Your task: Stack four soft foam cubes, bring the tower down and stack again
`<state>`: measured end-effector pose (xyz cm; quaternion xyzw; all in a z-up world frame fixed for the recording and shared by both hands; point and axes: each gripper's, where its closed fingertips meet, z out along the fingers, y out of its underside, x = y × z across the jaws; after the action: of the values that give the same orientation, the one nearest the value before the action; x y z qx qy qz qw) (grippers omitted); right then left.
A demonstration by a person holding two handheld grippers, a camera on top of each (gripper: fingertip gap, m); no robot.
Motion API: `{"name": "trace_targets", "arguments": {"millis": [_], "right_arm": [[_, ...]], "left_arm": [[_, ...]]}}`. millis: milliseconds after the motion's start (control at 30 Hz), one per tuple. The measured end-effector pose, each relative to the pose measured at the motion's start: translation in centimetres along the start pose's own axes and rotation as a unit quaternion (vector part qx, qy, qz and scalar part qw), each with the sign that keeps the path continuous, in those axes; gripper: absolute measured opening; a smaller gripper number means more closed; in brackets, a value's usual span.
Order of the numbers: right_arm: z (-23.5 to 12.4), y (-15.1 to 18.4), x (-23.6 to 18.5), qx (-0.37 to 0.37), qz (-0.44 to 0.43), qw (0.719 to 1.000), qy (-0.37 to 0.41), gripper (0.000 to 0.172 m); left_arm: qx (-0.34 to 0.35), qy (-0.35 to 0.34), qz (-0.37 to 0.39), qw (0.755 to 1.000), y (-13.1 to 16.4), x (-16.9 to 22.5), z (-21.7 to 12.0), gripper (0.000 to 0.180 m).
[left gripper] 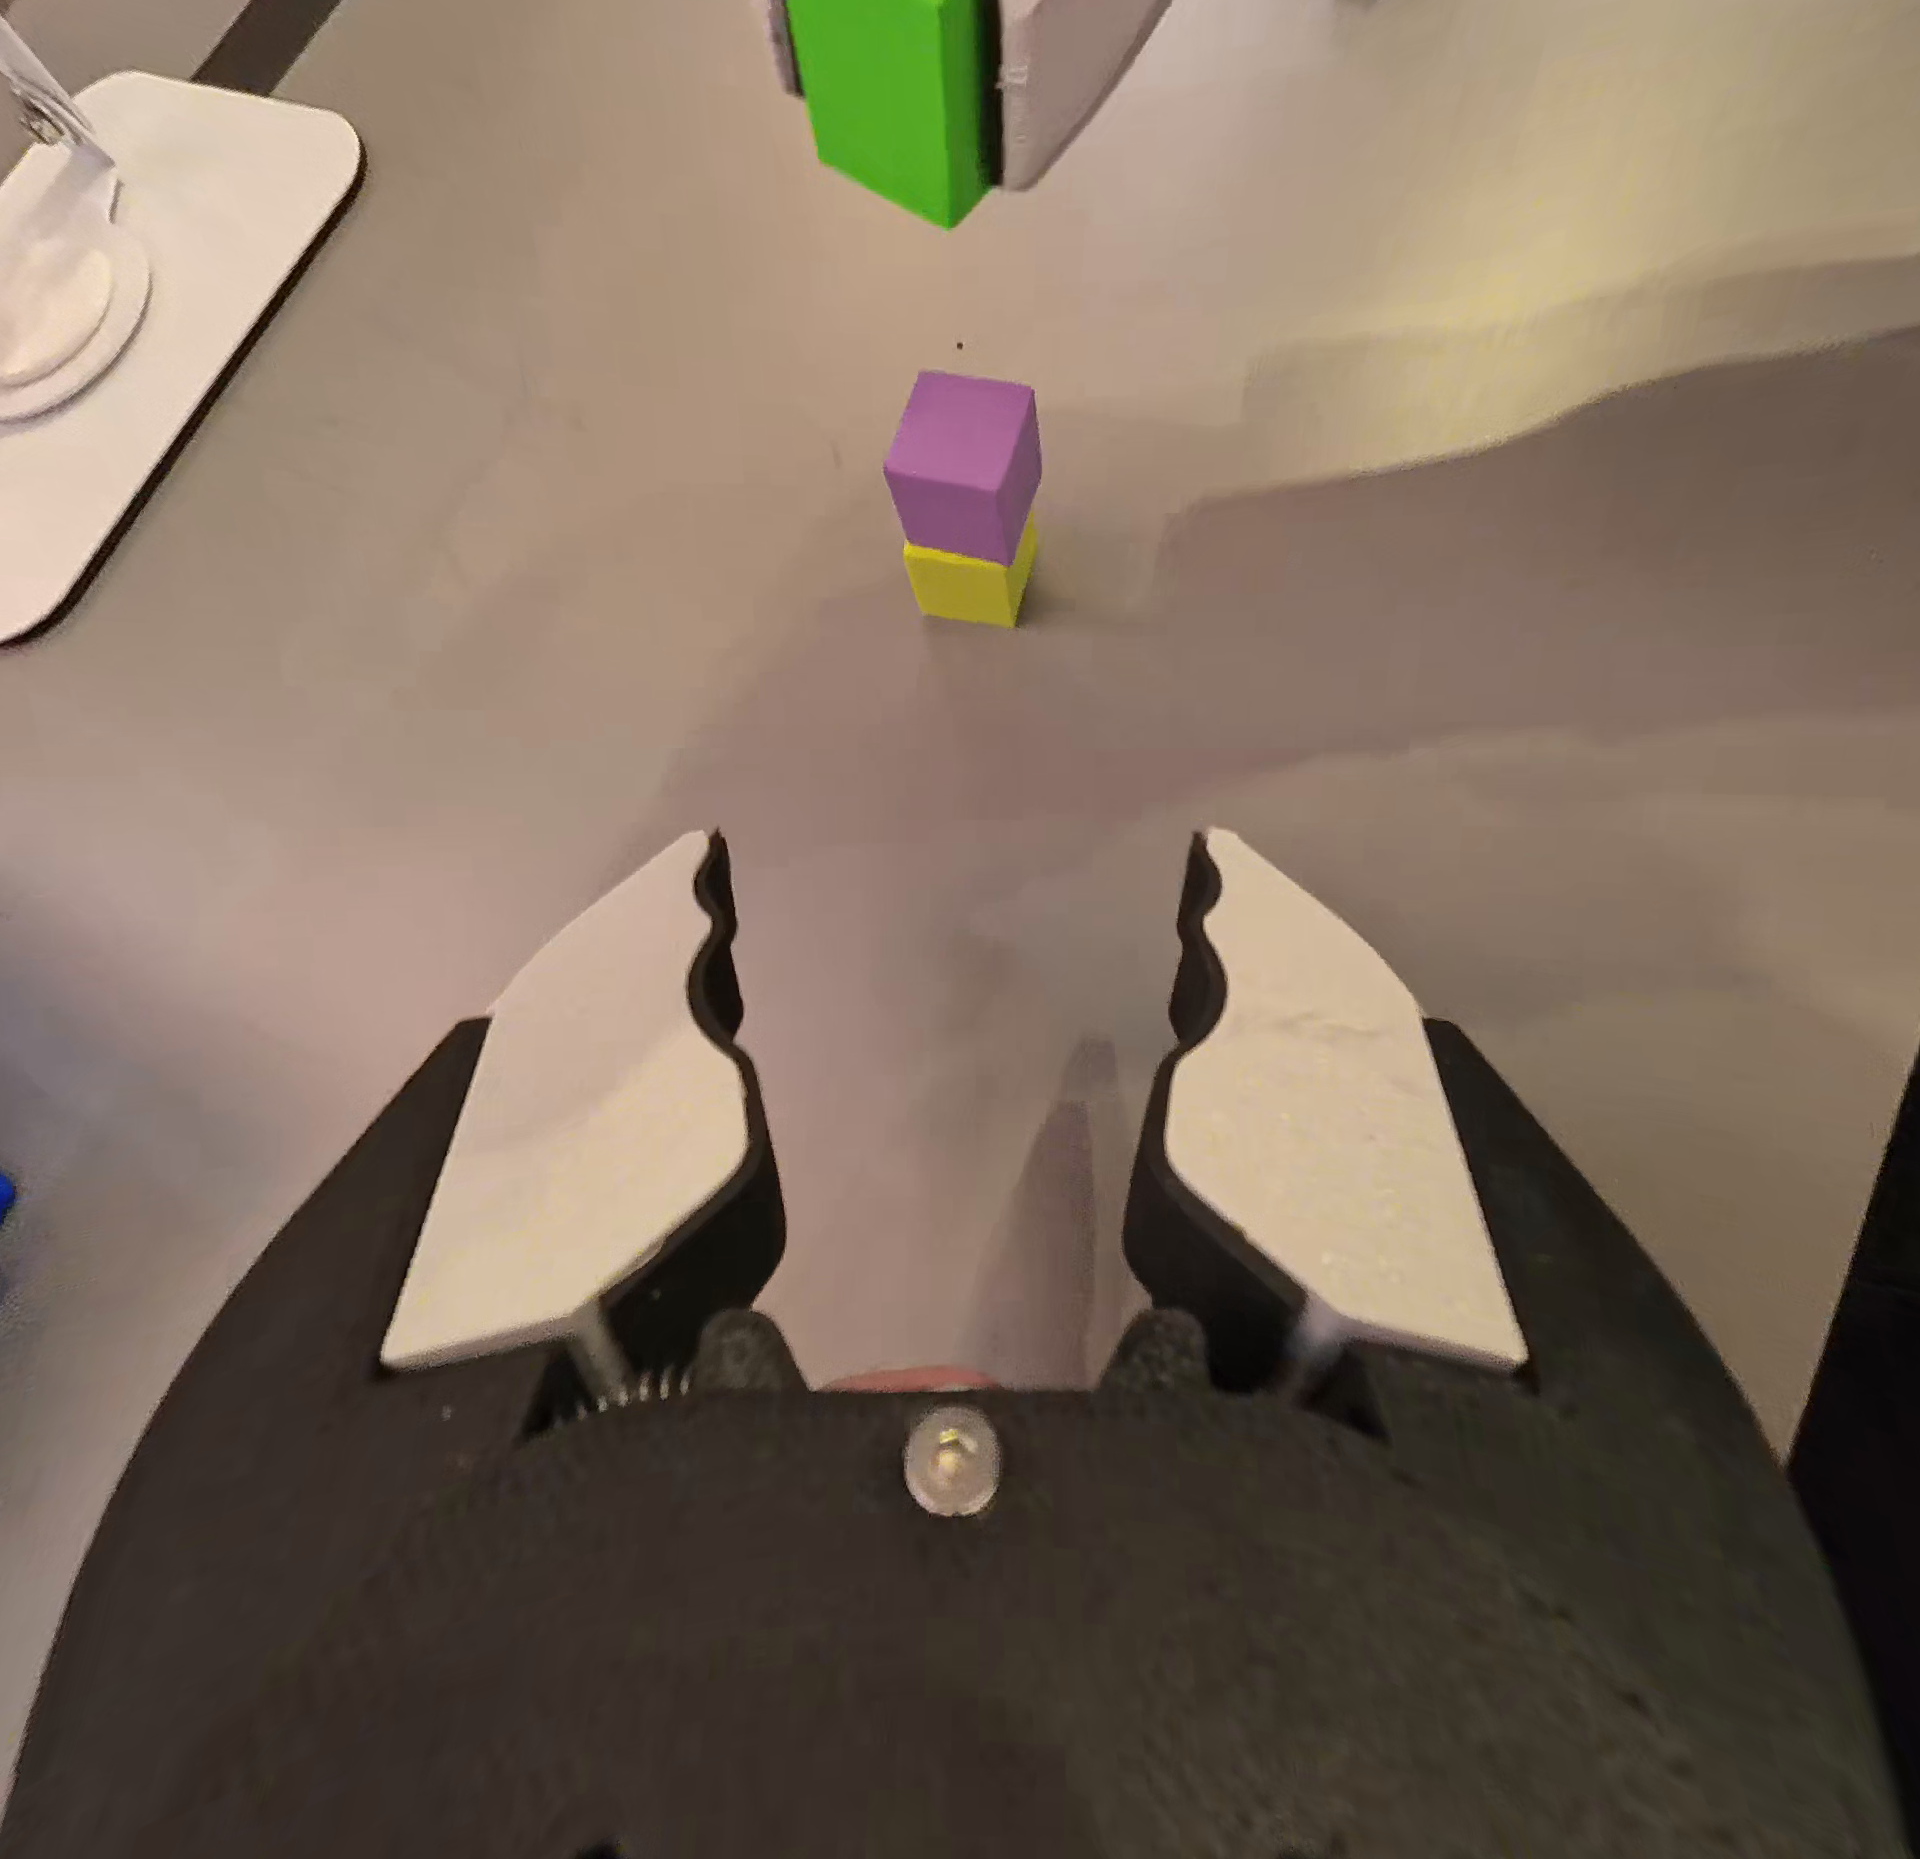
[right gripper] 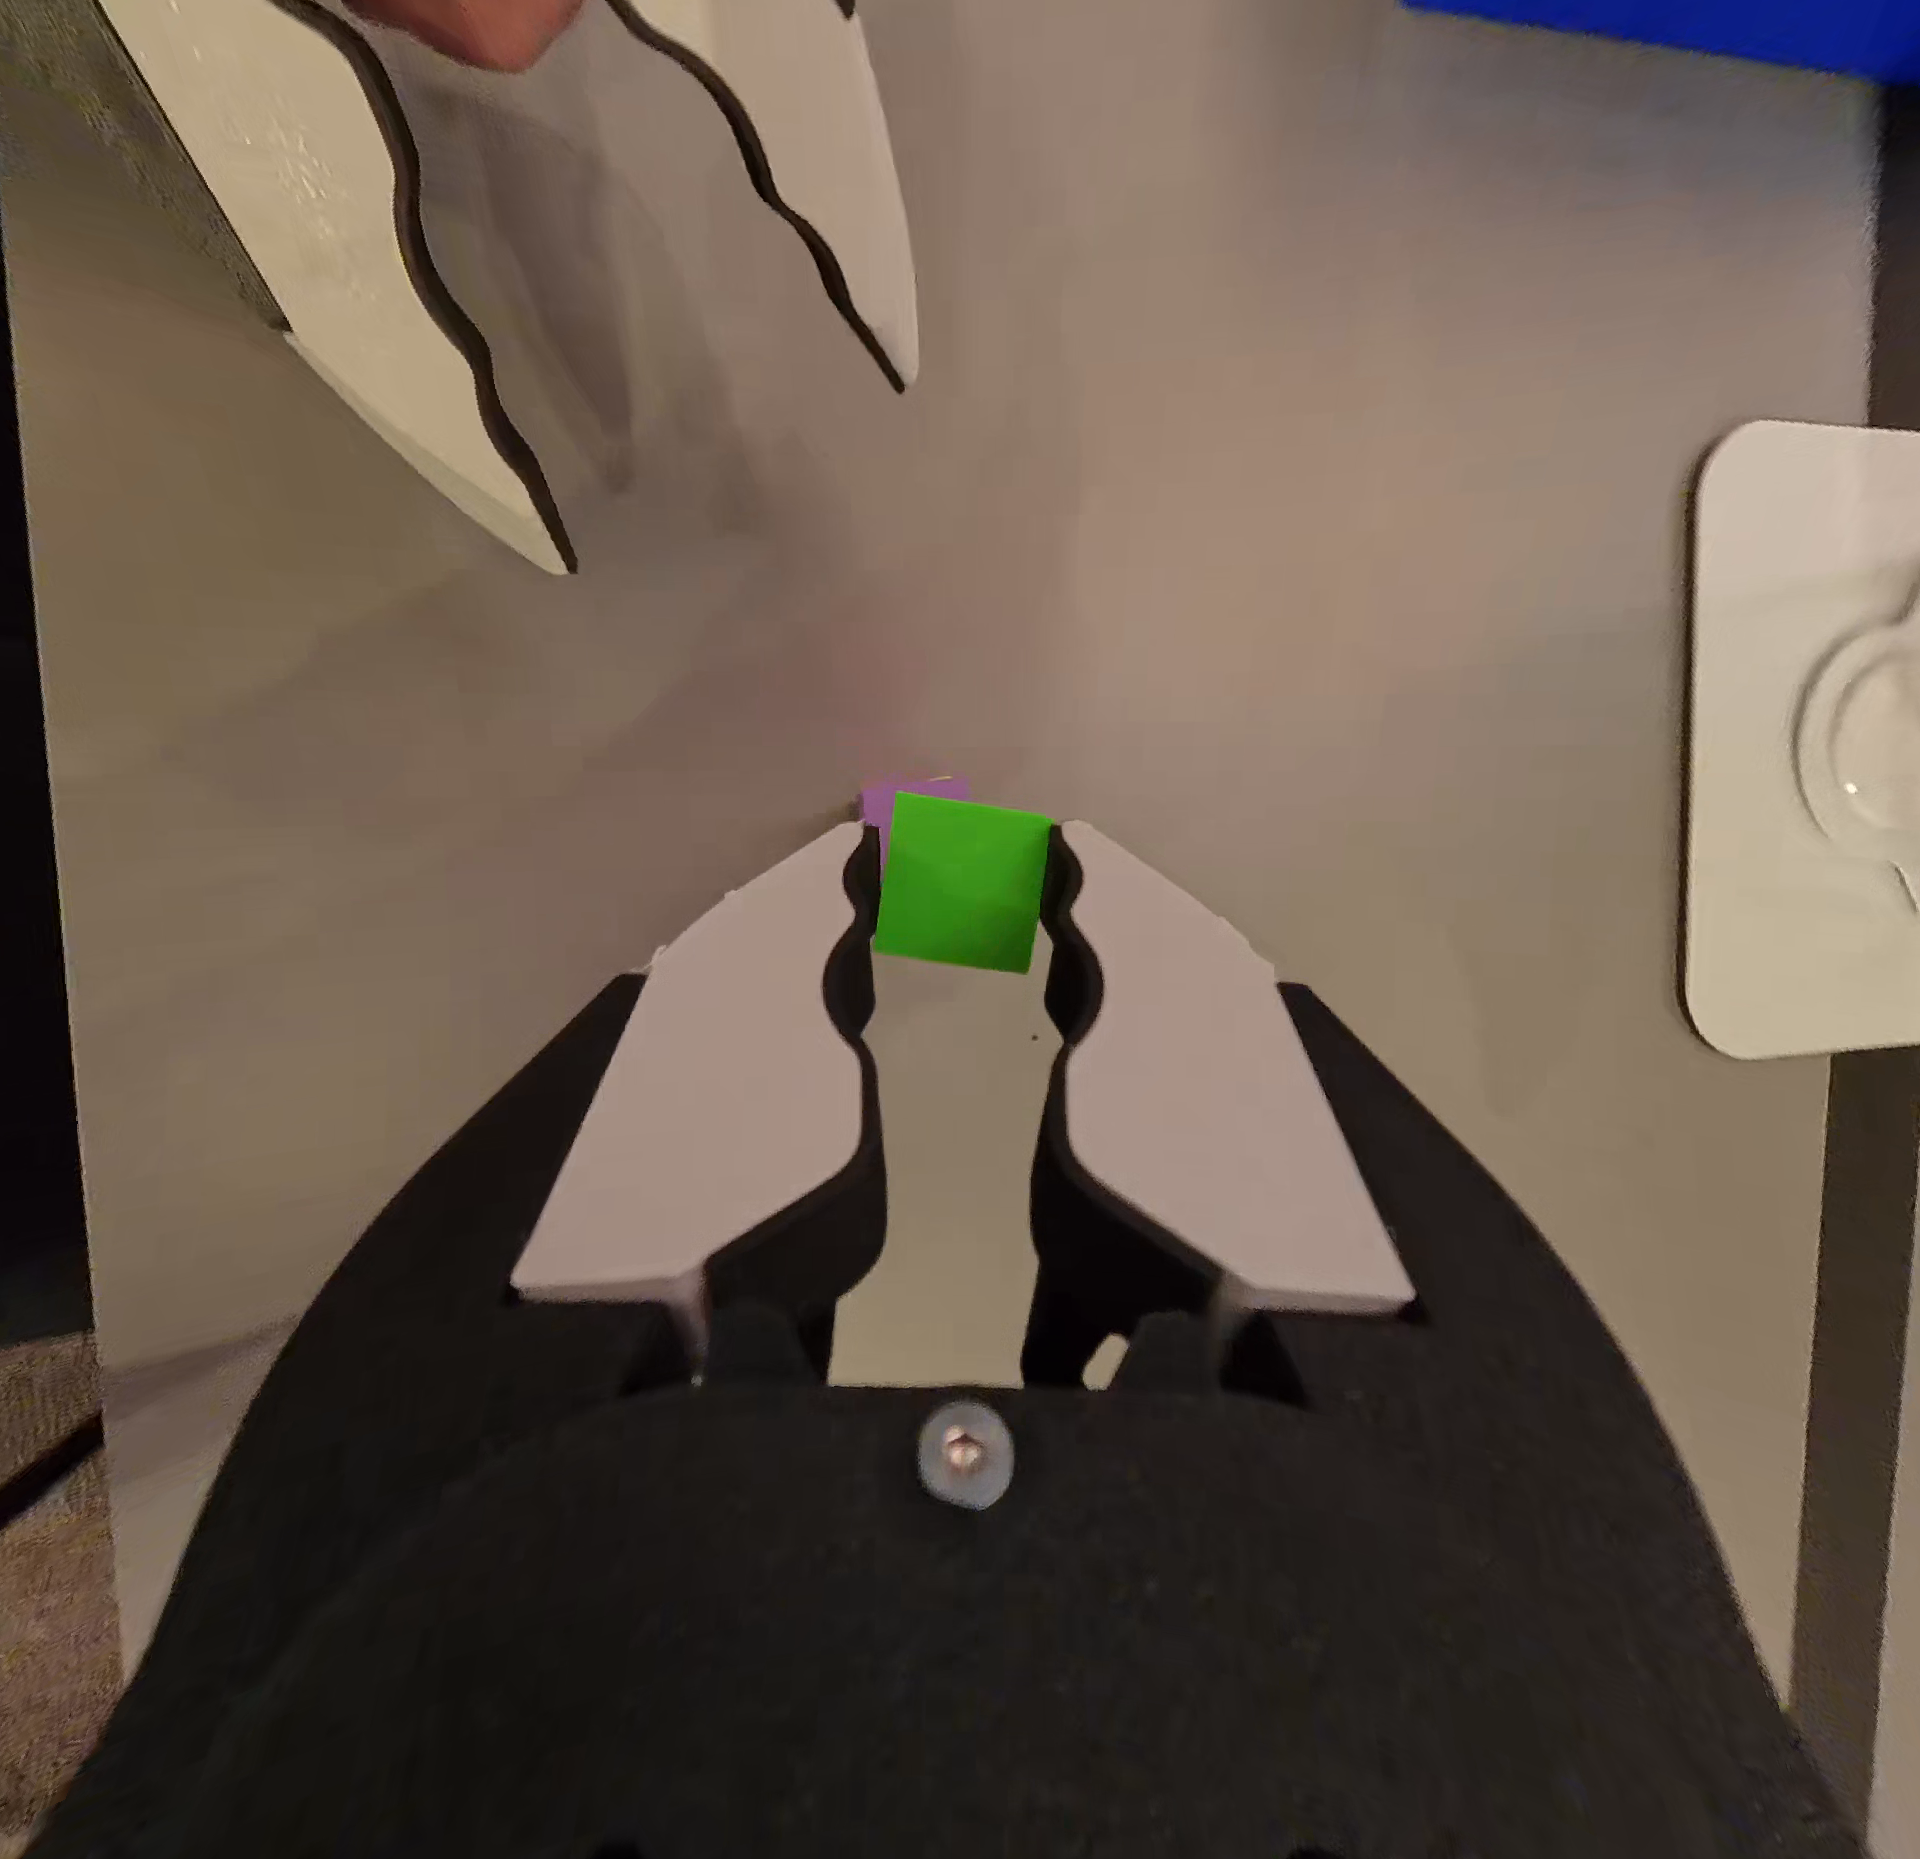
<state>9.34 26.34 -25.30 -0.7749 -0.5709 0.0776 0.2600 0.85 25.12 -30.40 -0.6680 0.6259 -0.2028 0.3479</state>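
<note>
Two matte cubes, stacked, sharp-edged.

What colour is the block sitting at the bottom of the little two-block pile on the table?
Yellow: the bottom block lies under a purple block. The left wrist view shows it best.

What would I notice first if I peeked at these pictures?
The bright green cube jumps out first, pinched between the two pads of the right hand-held gripper and held up in the air. Below it on the grey table stands a tiny tower: a purple cube sitting on a yellow cube. The left hand-held gripper waits close by, wide open with nothing in it.
</note>
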Motion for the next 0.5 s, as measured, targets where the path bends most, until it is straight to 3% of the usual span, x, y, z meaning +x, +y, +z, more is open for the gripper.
{"name": "trace_targets", "arguments": {"millis": [233,500], "right_arm": [[2.2,1.2,-0.6,-0.057,-0.044,0.997,-0.037,0.029],[3.5,1.6,-0.5,-0.051,-0.045,0.996,-0.058,0.029]], "left_arm": [[-0.002,-0.005,-0.014,1.0,1.4,-0.2,-0.6,0.08],[0.006,-0.005,-0.022,1.0,1.6,-0.4,-0.4,0.08]]}}
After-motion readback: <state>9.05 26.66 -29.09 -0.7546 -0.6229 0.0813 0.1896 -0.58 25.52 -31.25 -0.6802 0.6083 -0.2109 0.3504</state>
